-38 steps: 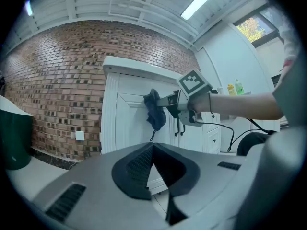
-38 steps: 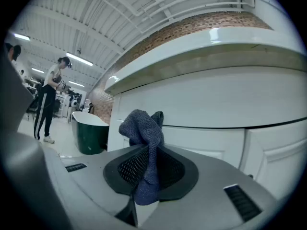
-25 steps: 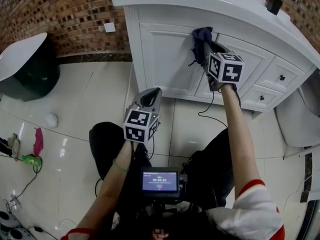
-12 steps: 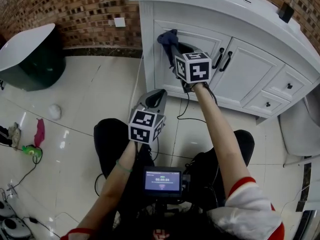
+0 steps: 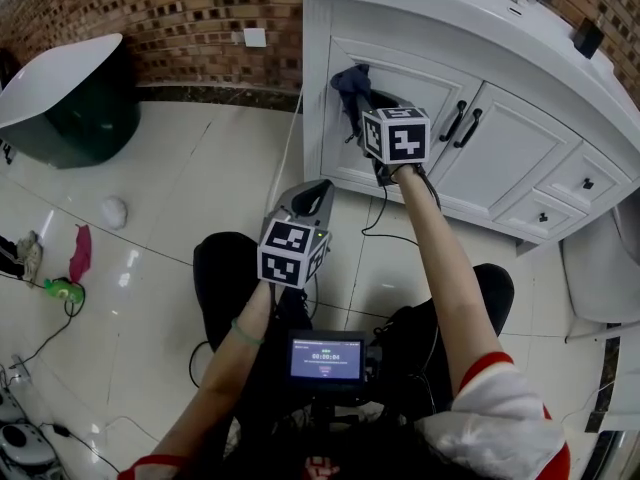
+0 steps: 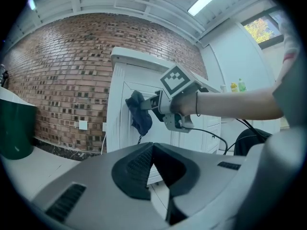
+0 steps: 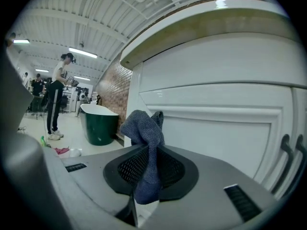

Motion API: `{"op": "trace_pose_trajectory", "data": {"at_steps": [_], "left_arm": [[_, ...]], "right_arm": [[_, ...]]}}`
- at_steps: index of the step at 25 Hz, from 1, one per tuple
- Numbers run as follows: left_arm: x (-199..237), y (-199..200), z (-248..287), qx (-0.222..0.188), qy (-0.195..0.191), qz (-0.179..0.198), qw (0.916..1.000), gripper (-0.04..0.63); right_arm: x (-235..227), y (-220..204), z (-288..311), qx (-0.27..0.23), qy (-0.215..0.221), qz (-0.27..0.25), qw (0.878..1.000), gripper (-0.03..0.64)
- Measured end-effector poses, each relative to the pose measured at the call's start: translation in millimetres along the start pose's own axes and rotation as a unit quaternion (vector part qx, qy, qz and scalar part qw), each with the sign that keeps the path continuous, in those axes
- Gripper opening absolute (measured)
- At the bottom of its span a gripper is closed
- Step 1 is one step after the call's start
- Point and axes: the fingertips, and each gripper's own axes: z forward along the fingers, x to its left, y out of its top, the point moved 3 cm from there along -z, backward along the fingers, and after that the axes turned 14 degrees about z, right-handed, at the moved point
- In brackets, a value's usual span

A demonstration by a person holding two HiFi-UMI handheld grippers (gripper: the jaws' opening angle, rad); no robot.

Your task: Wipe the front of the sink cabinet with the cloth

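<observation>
- Right hand-held gripper (image 5: 366, 100) — raised at arm's length, jaws pinching a dark blue cloth (image 5: 349, 80).
- Cloth bunched beyond the jaw tips, against the upper part of the left door panel of the white sink cabinet (image 5: 520, 163), near its left corner.
- Left hand-held gripper (image 5: 311, 196) — held low over the pale tiled floor (image 5: 200, 198), well short of the cabinet, jaws pressed together on nothing.
- Dark green bathtub (image 5: 60, 118) by the brick wall (image 5: 150, 18), far left.
</observation>
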Motion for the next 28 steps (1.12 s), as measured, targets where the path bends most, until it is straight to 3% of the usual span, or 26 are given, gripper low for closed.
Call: {"op": "trace_pose_trajectory", "data": {"at_steps": [10, 18, 22, 28], "left_arm": [[-20.6, 1.2, 9.5, 0.001, -0.018, 0.006, 0.9998, 0.021], [-37.0, 0.5, 18.7, 0.005, -0.028, 0.007, 0.9996, 0.021], [-44.0, 1.6, 23.8, 0.006, -0.034, 0.007, 0.9994, 0.021], [-45.5, -9.8, 26.3, 0.018, -0.038, 0.005, 0.9991, 0.021]], "right_arm": [[-89.2, -2.9, -70.4, -0.025, -0.075, 0.042, 0.996, 0.06], [-128.0, -6.6, -107.9, -0.032, -0.107, 0.046, 0.993, 0.06], [-118.3, -11.7, -102.5, -0.024, -0.094, 0.041, 0.994, 0.06], [-58.5, -25.9, -54.5, 0.0, -0.037, 0.024, 0.999, 0.06]]}}
